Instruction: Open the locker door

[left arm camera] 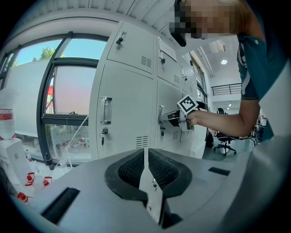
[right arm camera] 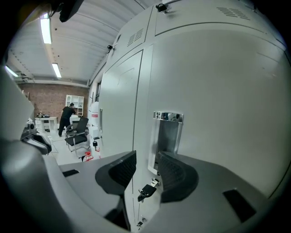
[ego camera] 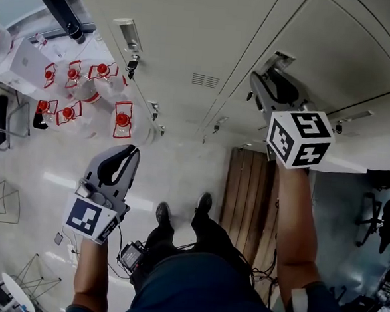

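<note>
Right tool (right arm camera: 145,167), lower middle of frame, gapes empty just before the locker door (right arm camera: 218,91) handle (right arm camera: 167,134), while left tool (left arm camera: 146,160) is pinched closed, holding nothing.

Before the locker door (right arm camera: 218,91) the air is free, so the right gripper (right arm camera: 145,166), its jaws apart, has a clear way to the recessed handle (right arm camera: 167,136), where only the hanging key (right arm camera: 146,190) juts out just below, and red-capped water bottles (ego camera: 122,121) crowd the floor well to the left.
</note>
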